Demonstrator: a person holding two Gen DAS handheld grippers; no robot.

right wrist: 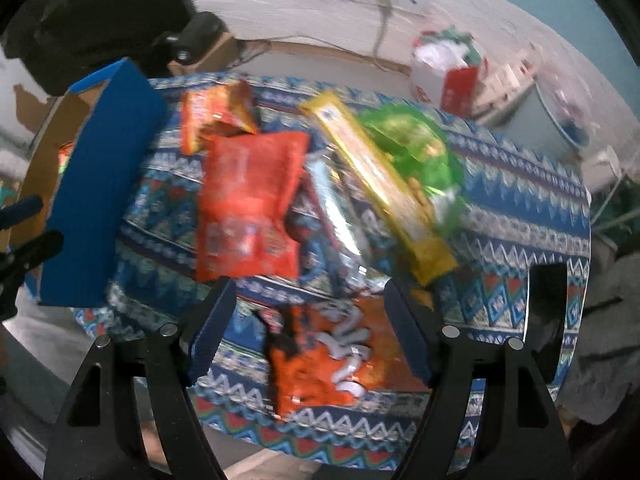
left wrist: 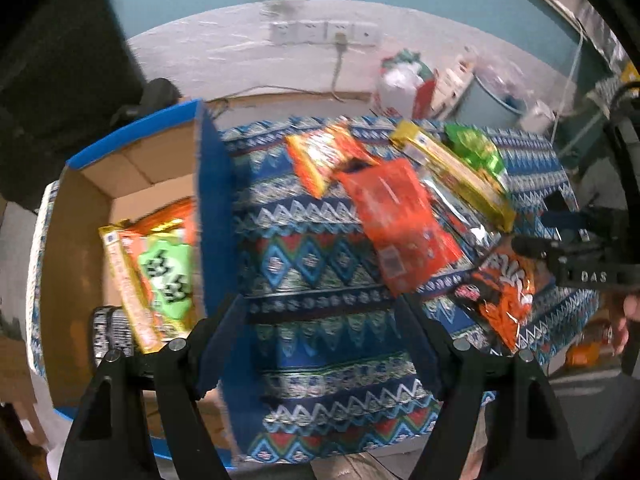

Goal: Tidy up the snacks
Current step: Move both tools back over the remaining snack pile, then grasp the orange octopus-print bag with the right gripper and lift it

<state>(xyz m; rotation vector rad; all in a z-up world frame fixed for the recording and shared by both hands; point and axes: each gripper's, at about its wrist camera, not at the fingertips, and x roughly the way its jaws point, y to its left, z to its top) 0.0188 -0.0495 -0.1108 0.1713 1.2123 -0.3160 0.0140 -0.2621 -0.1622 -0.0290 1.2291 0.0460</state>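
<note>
Orange is the colour of the nearest snack: an orange chip bag (right wrist: 340, 356) is seen between the spread fingers of the right gripper (right wrist: 308, 328), whose jaws stand apart and press on nothing. Whether the fingertips touch the bag cannot be told, because the picture is blurred. The left gripper (left wrist: 320, 344) is also held apart and empty, over bare patterned cloth of the table (left wrist: 320, 248), just beside the cardboard box (left wrist: 80, 216).

The task is judged as partly done. Inside the box, about three packets are counted: a green-and-orange bag (left wrist: 168, 272), a yellow-edged packet beside it and a dark packet at the near corner.

Beyond the chip bag, away from the box, five more snacks are left on the table: a red packet (right wrist: 248, 200), a silver packet (right wrist: 336, 216) partly under it, a long yellow packet (right wrist: 380, 184), a green bag (right wrist: 416, 152), and, farthest, a small orange packet (right wrist: 212, 116). So six snacks are still to be moved, by this count.
</note>
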